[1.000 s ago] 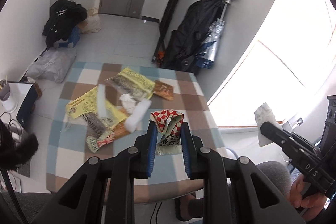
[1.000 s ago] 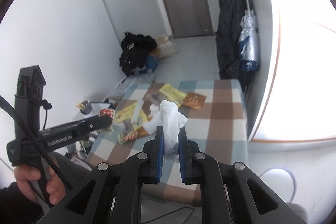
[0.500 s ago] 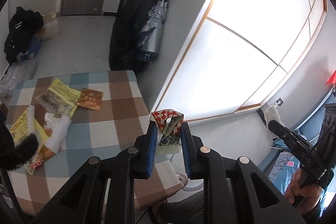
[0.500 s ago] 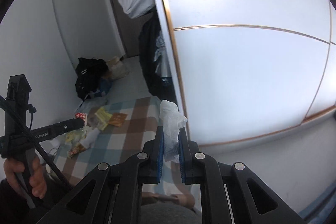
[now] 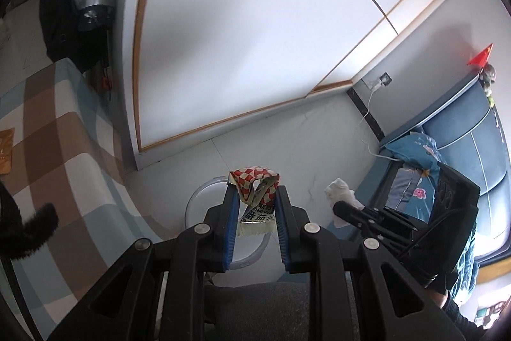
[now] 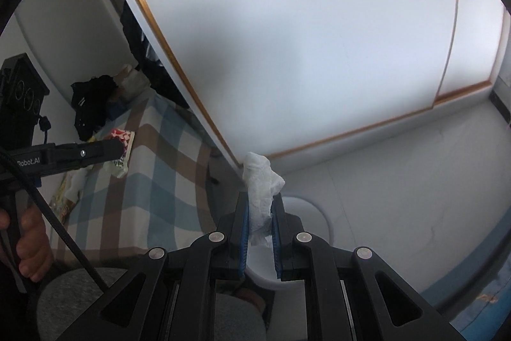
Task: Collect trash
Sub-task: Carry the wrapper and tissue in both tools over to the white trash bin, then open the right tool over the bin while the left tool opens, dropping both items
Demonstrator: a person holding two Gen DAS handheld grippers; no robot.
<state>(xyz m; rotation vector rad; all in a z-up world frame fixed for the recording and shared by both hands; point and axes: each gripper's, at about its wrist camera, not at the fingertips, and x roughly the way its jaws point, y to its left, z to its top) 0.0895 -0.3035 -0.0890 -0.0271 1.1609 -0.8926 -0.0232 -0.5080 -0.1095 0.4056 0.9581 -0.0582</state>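
My left gripper (image 5: 254, 192) is shut on a red-and-white checkered snack wrapper (image 5: 255, 181), which hangs over the white round bin (image 5: 195, 198) on the floor. My right gripper (image 6: 259, 200) is shut on a crumpled white tissue (image 6: 260, 178), just above the same bin (image 6: 321, 216). From the left wrist the right gripper (image 5: 340, 206) and its tissue (image 5: 338, 189) show to the right. The right wrist view has the left gripper (image 6: 119, 146) and its wrapper (image 6: 123, 154) at the left, in front of the checked table.
The table with a checked cloth (image 6: 159, 155) lies left of the bin, and more wrappers (image 6: 65, 197) rest on it. A white panelled wall (image 5: 255, 37) stands behind the bin. A blue bed (image 5: 412, 181) is at the right. The person's grey knee (image 5: 255, 309) is below.
Both grippers have swung right and down, away from the table and over the white bin on the floor. Each still grips its piece of trash.
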